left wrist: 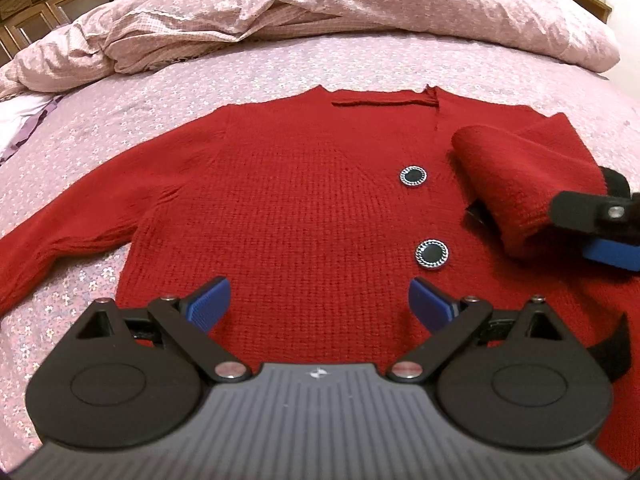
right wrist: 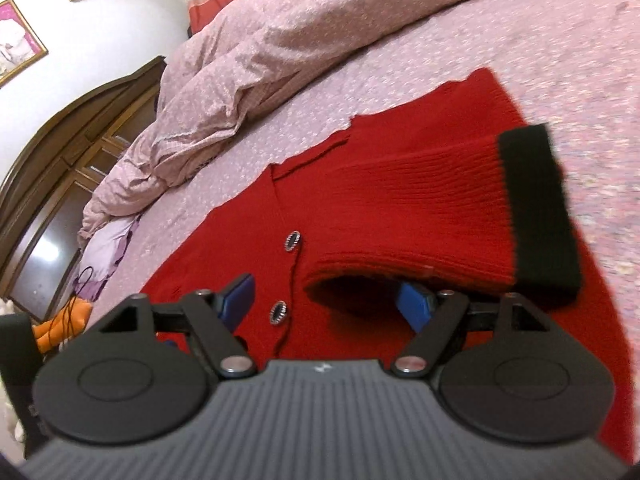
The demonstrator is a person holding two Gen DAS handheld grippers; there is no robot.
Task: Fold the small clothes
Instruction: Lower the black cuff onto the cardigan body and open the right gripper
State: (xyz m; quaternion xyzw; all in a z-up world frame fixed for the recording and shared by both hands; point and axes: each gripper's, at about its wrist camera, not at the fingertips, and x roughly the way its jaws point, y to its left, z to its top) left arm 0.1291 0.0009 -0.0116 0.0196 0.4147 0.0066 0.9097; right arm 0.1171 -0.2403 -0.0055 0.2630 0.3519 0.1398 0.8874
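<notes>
Red knitted cardigan [left wrist: 280, 208], with two round black buttons ringed in silver [left wrist: 413, 176], lies spread flat and front-up on a bed covered by a pink flower-print sheet [left wrist: 80, 300]; a rumpled pink quilt [left wrist: 360, 12] is heaped beyond it. Going from left to right in the left wrist view: one long red sleeve [left wrist: 52, 240] still stretches out across the sheet, unfolded; the left gripper [left wrist: 319, 300] hovers over the cardigan's lower hem with its blue-padded fingers [left wrist: 210, 300] spread wide and nothing between them; the buttons follow; then the other sleeve [left wrist: 508, 184] lies doubled inward over the body, with the right gripper [left wrist: 592, 224] just at its end. The step in hand appears to be the first sleeve fold, now being let go. In the right wrist view the right gripper's [right wrist: 328, 300] fingers stand well apart, holding nothing, though the folded sleeve's edge [right wrist: 400, 216] overhangs one blue pad [right wrist: 416, 304]. Next, judging by the layout, the right gripper should draw clear without dragging the knit, and the outstretched sleeve needs the same inward fold. Only the left view shows that unfolded sleeve and the whole garment; only the right view shows the sleeve's black ribbed cuff [right wrist: 540, 208], a dark wooden cabinet [right wrist: 60, 184], a framed picture [right wrist: 16, 40] and something orange [right wrist: 60, 320] beside the bed.
</notes>
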